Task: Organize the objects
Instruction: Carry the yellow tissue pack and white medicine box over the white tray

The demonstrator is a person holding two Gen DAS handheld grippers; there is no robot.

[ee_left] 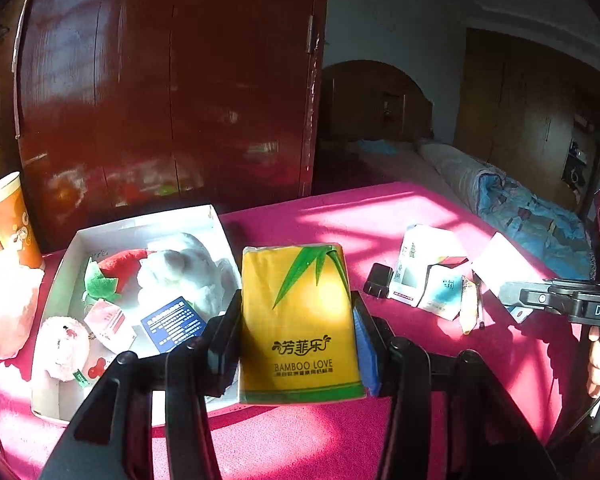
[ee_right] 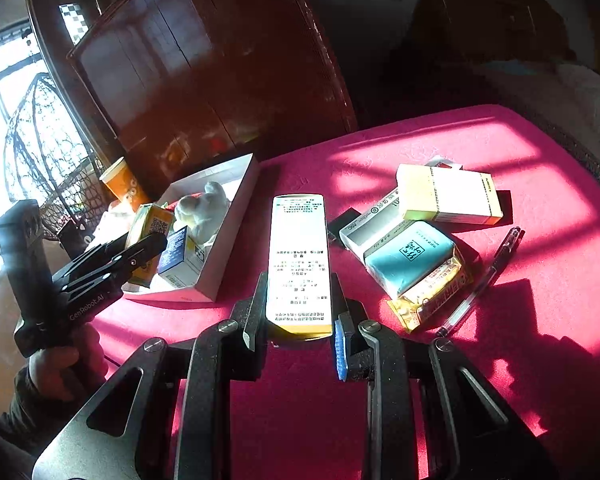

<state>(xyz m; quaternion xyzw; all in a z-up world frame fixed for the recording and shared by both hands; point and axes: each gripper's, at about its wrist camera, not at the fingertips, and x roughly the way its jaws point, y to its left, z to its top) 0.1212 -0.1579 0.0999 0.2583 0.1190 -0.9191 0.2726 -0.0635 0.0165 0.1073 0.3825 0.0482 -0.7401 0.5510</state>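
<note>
My left gripper (ee_left: 298, 336) is shut on a yellow tissue pack (ee_left: 300, 320) printed "BAMBOO LOVE", held above the pink tablecloth just right of a white box (ee_left: 216, 220). The box holds plush toys, a strawberry toy and small cartons. My right gripper (ee_right: 298, 320) is shut on a long white and yellow box (ee_right: 299, 256), held over the cloth. In the right wrist view the left gripper (ee_right: 112, 264) hangs over the white box (ee_right: 236, 248) with the tissue pack (ee_right: 148, 236) in it.
A pile lies on the pink cloth (ee_right: 500, 140): a yellow box (ee_right: 448, 196), a teal packet (ee_right: 408, 256), a snack bar (ee_right: 432, 292), a pen (ee_right: 480, 280), a black charger (ee_left: 378, 280). An orange paper cup (ee_left: 14, 220) stands left of the white box. A red wardrobe (ee_left: 172, 80) stands behind.
</note>
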